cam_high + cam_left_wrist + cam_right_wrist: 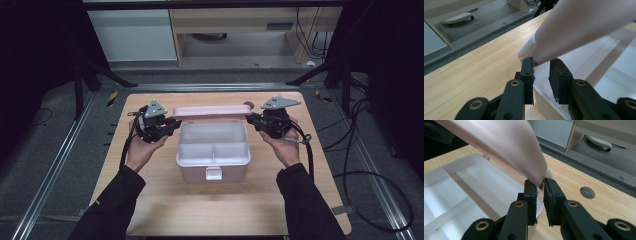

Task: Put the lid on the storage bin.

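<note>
On the wooden counter (150, 210), the left hand-held gripper (172, 125) sits at about nine o'clock from the pink box (212, 172). In the left gripper view its jaws stand narrow around the left corner of the raised pink lid (210, 111), with a gap showing on one side, so I cannot tell whether they truly pinch it. The box stands mid-counter, its white divided tray (213, 145) exposed and its front latch (213, 173) hanging free. At about three o'clock, the right hand-held gripper (251, 119) meets the lid's right corner; in the right gripper view its jaws are nearly together, clamped on the lid's edge. Holding both corners likely keeps the lid level as it swings on its hinge, so neither side twists.
</note>
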The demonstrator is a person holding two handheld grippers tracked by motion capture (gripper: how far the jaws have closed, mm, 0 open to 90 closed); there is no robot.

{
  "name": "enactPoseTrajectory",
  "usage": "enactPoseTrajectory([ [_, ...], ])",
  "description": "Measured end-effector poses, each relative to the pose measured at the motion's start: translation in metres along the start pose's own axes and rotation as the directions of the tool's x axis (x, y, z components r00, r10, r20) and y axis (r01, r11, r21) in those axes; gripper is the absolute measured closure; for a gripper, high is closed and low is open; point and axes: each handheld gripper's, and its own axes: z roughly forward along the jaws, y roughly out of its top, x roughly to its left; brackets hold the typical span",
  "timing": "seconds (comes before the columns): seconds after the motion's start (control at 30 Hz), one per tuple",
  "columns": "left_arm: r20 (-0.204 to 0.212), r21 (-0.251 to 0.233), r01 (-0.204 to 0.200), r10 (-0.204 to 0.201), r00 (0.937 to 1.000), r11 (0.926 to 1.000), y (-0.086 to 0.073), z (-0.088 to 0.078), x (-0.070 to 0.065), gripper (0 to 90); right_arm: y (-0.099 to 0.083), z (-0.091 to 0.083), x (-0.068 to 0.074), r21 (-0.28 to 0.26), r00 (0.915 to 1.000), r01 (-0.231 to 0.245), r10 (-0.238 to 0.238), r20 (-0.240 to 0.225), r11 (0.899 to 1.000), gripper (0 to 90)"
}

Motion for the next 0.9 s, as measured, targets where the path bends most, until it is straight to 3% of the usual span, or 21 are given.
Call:
enactPoseTrajectory([
  [0.37, 0.018, -0.019, -0.009, 0.010, 0.9998, 0.9998, -0.013, -0.011, -0.013, 69.0, -0.016, -0.015, 0.012, -0.014, 0.9995, 0.008, -0.008, -0.032, 1.000, 78.4],
  [0.53, 0.004, -0.027, -0.006, 0.006, 1.0000, 0.9996, -0.021, -0.018, -0.019, 66.7, -0.024, -0.021, 0.018, -0.019, 0.9991, 0.007, -0.008, -0.040, 1.000, 77.0],
  [0.9, 0.019, -0.037, 0.031, -0.030, 0.9994, 0.9989, -0.045, -0.022, -0.021, 59.6, -0.041, -0.029, 0.030, -0.005, 0.9981, 0.036, -0.037, -0.049, 0.999, 66.1],
])
